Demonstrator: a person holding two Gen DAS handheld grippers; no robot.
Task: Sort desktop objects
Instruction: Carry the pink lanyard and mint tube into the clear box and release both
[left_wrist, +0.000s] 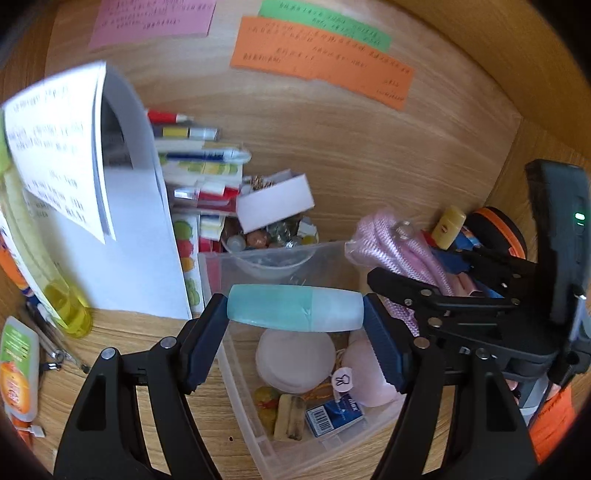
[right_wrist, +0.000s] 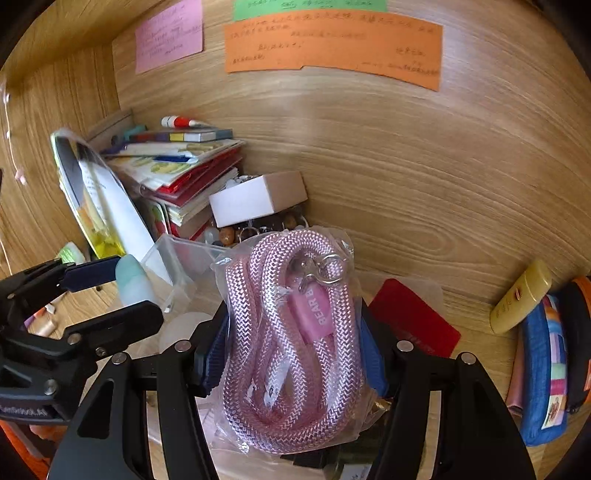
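Note:
My left gripper (left_wrist: 295, 328) is shut on a teal capsule-shaped tube (left_wrist: 295, 309), held crosswise above a clear plastic bin (left_wrist: 243, 402). The bin holds a white round case (left_wrist: 295, 360), a pink pouch, a blue box (left_wrist: 335, 413) and small items. My right gripper (right_wrist: 291, 354) is shut on a bagged pink rope strap (right_wrist: 291, 332) with a metal clasp, just right of the bin. The strap (left_wrist: 391, 251) and right gripper (left_wrist: 461, 295) also show in the left wrist view. The left gripper (right_wrist: 99, 291) with the tube (right_wrist: 133, 280) shows in the right wrist view.
A stack of notebooks and pens (left_wrist: 199, 166), a white box (left_wrist: 275, 203) and beads sit behind the bin. White papers (left_wrist: 74, 155) and a yellow bottle (left_wrist: 70, 306) stand left. A yellow tube (right_wrist: 521, 295), blue pouch (right_wrist: 546, 373) and red card (right_wrist: 413, 321) lie right. Paper notes (right_wrist: 332, 44) hang on the back wall.

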